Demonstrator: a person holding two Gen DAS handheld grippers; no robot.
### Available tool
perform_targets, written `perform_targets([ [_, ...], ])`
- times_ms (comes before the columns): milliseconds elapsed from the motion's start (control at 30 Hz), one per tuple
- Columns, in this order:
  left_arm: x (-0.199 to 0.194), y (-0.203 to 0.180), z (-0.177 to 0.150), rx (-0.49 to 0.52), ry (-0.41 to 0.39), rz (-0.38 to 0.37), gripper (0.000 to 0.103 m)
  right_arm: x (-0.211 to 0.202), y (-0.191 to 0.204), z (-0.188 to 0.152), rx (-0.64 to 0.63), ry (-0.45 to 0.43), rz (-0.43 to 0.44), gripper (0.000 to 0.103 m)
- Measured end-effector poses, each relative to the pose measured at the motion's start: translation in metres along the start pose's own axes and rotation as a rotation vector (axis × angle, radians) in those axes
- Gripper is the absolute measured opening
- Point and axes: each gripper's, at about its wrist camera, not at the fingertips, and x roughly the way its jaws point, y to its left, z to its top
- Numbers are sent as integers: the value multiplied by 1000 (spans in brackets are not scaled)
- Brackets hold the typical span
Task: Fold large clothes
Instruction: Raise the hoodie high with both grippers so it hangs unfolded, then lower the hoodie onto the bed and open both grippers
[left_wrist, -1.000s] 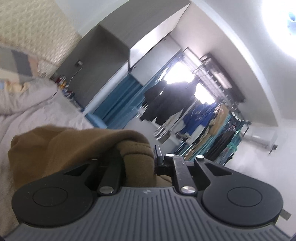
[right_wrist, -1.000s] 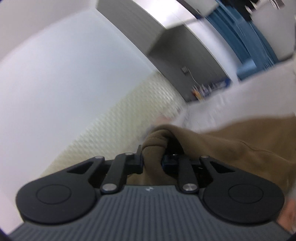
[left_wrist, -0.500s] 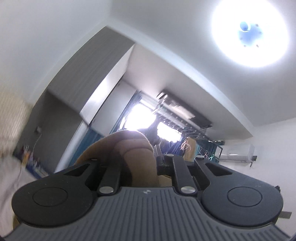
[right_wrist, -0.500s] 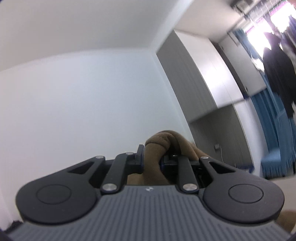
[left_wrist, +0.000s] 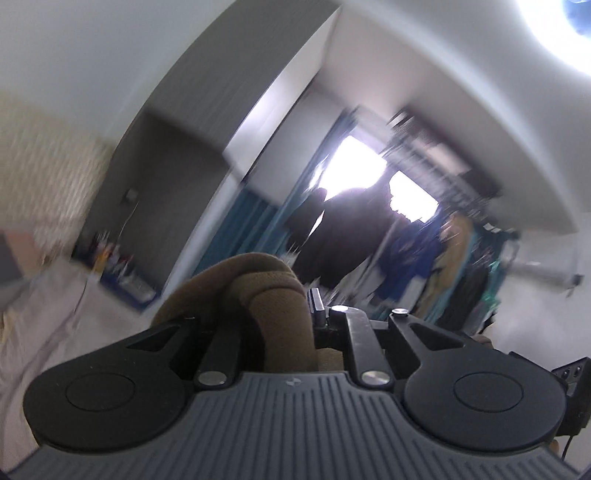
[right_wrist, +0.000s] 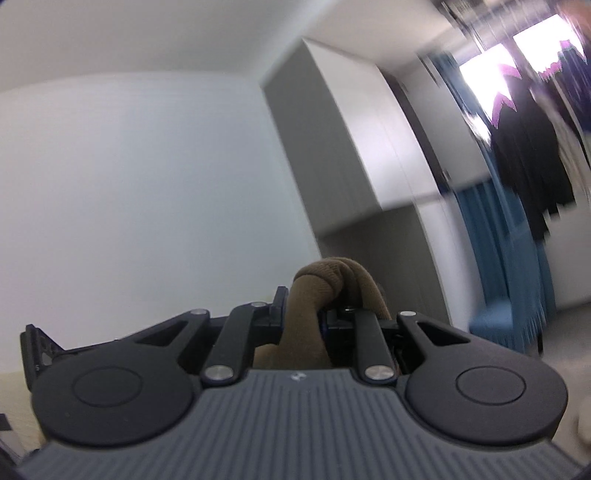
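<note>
While the left gripper (left_wrist: 280, 306) keeps its jaws clenched on a bunched edge of the brown garment (left_wrist: 258, 291), raised above the bed (left_wrist: 55, 321), the right gripper (right_wrist: 314, 306) clamps another bunch. Its cloth hangs below both cameras, out of sight, so neither hand is nearer.

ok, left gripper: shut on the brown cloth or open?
Shut on it. The left gripper has the brown cloth bunched between its fingers, bulging above them.
</note>
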Motion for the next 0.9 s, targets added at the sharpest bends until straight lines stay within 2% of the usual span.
perform_targets([
  [133,102,66,-48,37,85,67,17,69,-74,-58,69,74,-96,19],
  [267,210,134,-96,53,173,127,17,156,-154,-116,108,130,-189,19],
  [367,293,203,-144,8,267,193,17,218,-214,-167,144,200,-247,19],
  [467,356,276,-191,-51,364,245,17,268,-262,-227,156,301,-286,19],
  [533,388,316,-218,-84,425,271,17,289,-278,-268,135,369,-296,19],
  [633,420,356,-247,-47,496,295,17,325,-309,-310,162,445,-304,19],
  [733,444,397,-268,-142,550,321,17,344,-323,-345,185,510,-330,19],
  [900,461,427,-288,-159,591,353,17,359,-336,-379,185,579,-381,19],
])
